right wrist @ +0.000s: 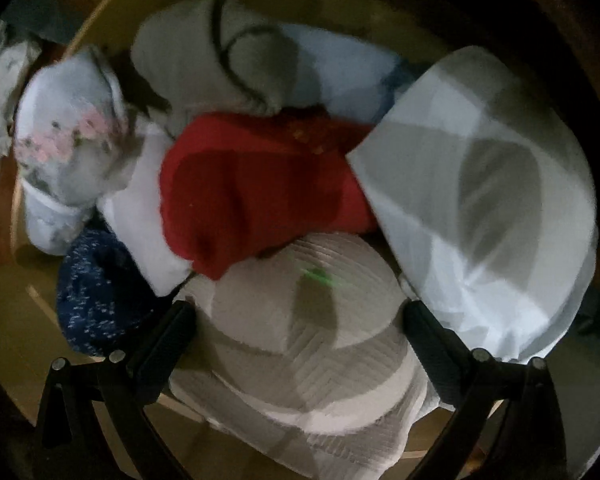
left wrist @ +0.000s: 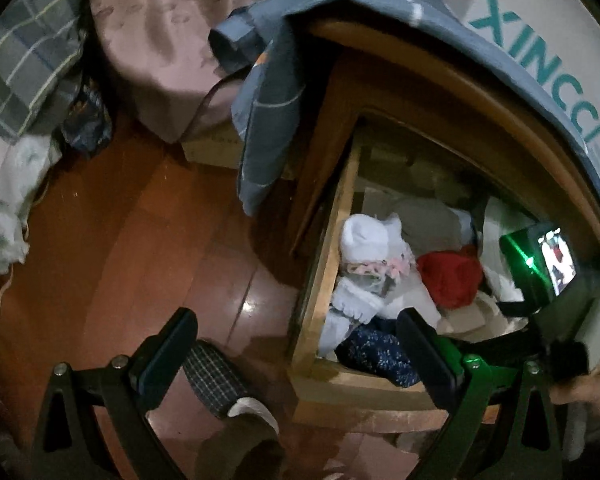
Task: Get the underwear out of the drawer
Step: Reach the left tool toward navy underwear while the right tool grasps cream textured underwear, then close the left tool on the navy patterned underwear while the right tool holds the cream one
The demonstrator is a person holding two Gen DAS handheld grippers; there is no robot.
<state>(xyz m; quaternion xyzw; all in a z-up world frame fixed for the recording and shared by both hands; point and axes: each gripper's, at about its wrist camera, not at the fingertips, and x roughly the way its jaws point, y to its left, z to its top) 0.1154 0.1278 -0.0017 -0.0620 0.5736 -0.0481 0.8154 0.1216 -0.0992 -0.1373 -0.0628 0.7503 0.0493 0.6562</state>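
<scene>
The wooden drawer [left wrist: 324, 280] stands pulled out of a nightstand, full of folded clothes. Red underwear [left wrist: 452, 278] lies in the middle; it also shows in the right wrist view [right wrist: 244, 196]. Around it lie a white floral piece [right wrist: 64, 148], a navy speckled piece [right wrist: 96, 300], a beige ribbed roll [right wrist: 308, 328] and a white folded cloth [right wrist: 480, 200]. My right gripper [right wrist: 296, 328] is open low over the drawer, its fingers either side of the beige roll. Its body [left wrist: 540, 268] shows in the left wrist view. My left gripper [left wrist: 296, 344] is open, over the floor by the drawer's front corner.
A blue-grey cloth [left wrist: 268, 92] hangs over the nightstand's top. A bed with a pink cover [left wrist: 160, 40] stands behind. A checked slipper [left wrist: 216, 376] lies on the red-brown wooden floor [left wrist: 120, 240]. White fabric [left wrist: 4, 208] lies at the left.
</scene>
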